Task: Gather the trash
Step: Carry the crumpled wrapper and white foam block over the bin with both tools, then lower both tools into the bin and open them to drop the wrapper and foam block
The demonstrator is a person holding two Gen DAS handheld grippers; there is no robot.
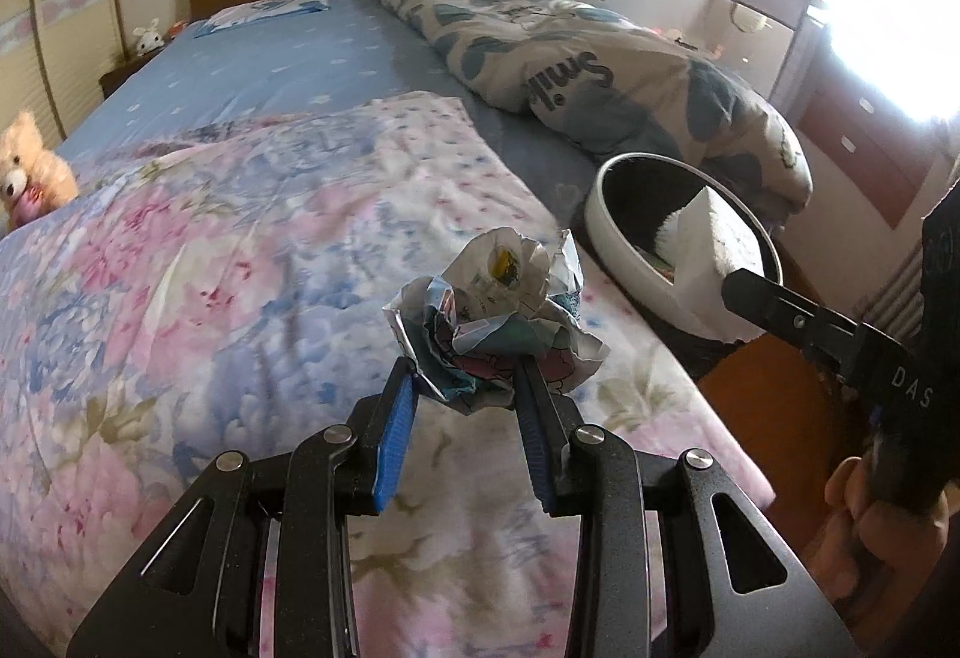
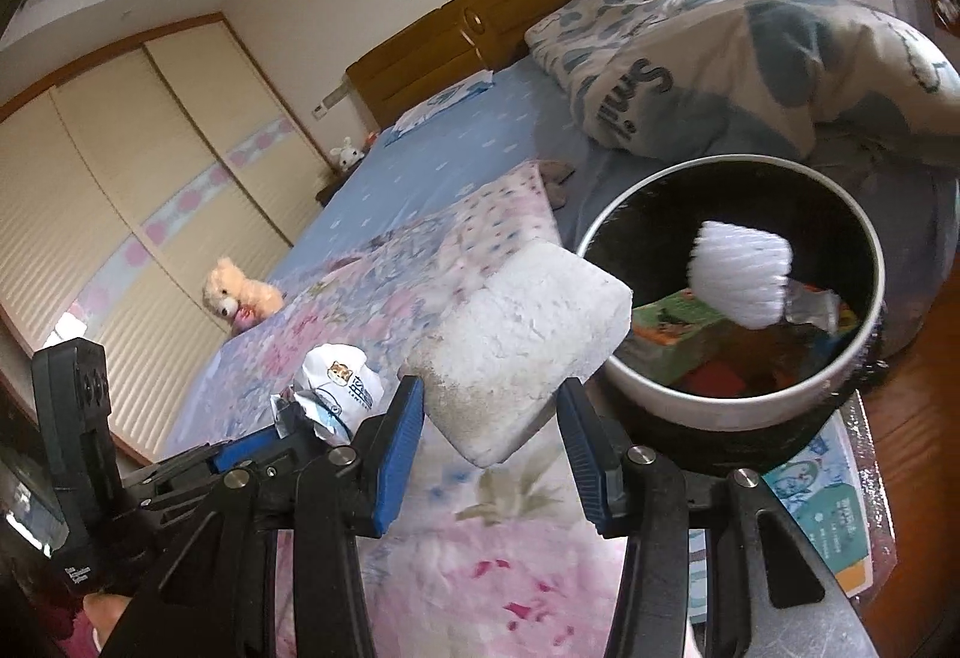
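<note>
Left gripper clamped on wrapper, held above quilt, presumably awaiting bin access | right gripper clamped on foam block at bin rim, likely for drop-in | bin beside bed, already held trash.

Pink-and-blue floral quilt, blue dotted sheet, white foam block, black-lined white bin.
</note>
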